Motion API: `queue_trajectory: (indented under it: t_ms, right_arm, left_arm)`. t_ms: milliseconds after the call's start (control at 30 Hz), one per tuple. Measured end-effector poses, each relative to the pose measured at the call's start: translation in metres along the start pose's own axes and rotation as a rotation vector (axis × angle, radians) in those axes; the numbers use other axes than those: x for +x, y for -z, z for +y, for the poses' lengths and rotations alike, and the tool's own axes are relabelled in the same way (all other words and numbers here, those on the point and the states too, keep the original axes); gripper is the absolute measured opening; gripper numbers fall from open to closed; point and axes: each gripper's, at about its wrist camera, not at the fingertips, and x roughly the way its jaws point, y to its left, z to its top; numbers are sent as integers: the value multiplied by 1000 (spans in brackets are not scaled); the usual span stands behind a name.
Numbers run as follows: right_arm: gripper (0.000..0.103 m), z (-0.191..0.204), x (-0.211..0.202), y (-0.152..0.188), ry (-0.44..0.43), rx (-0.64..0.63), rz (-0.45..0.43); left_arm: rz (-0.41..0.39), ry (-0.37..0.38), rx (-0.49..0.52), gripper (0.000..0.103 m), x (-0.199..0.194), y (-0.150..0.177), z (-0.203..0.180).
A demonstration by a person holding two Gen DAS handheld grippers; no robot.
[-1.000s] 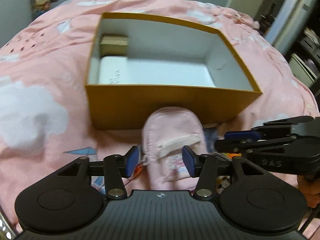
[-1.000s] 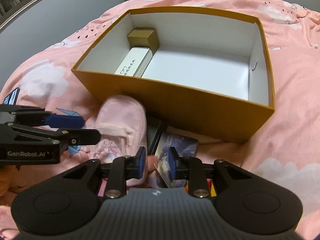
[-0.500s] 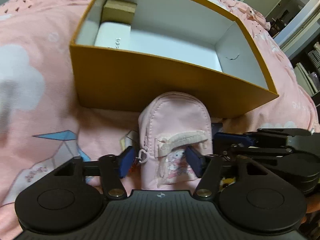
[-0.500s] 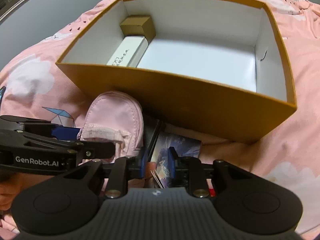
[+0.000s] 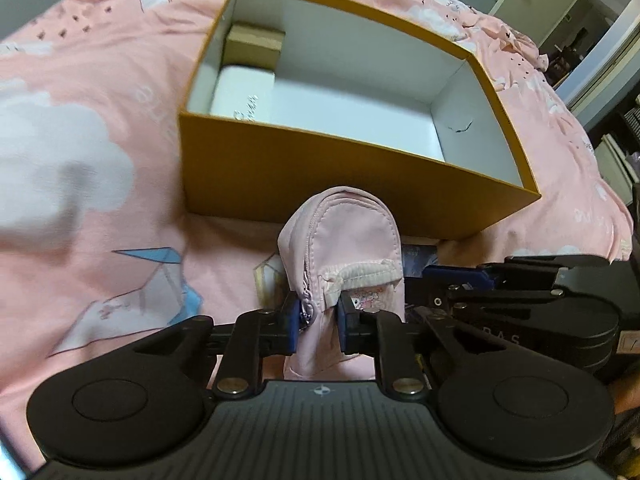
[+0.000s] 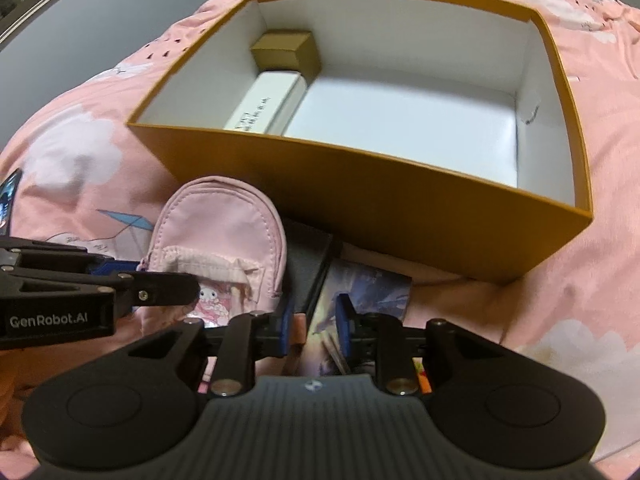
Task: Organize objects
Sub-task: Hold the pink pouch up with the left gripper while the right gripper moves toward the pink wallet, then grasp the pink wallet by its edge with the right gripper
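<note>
Mini backpack pouch (image 5: 344, 236), pink: soft, light, crushable fabric. Left tongs (image 5: 318, 320) clenched on its zipper edge; right tongs (image 6: 312, 326) released beside it.

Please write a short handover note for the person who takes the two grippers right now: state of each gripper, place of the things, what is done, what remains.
Left gripper: shut on the pink mini backpack, which is just in front of the yellow box, outside it.
Right gripper: jaws apart around the edge of an illustrated card, not clamped; a black flat item lies beside it.
Done: a gold small box and a white long box lie in the yellow box's left side.
Left: probably move the backpack into the box, then the card, the black item and the other small things under the grippers.
</note>
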Motion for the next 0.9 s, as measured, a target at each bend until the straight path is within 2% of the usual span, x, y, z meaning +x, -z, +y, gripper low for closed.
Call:
queue_trajectory:
  t_ms: [133,267,333,500,733,900]
  right_arm:
    - [32,9,-10,-3,-23,-34,28]
    - [41,24,-11,-7,-65,-82,106]
    - [43,33,-7,-9,-107,-101,166]
    - [51,60,1,-13,-144,-147,250]
    - [54,101,27,-8,-77,-292,354]
    - [55,112,43,0,-32,-347,409]
  left_arm:
    - [-21,-58,47,20,-19,3,-5]
    - [-38,-140,94,20,-29,7,-8]
    - [-31,-156,96,20,-30,9,-5]
    - [-38,-189,85,20,-33,13,4]
    - [-40,-171,46,20,-32,17,19]
    - [-39,-152,35,19,-32,18,23]
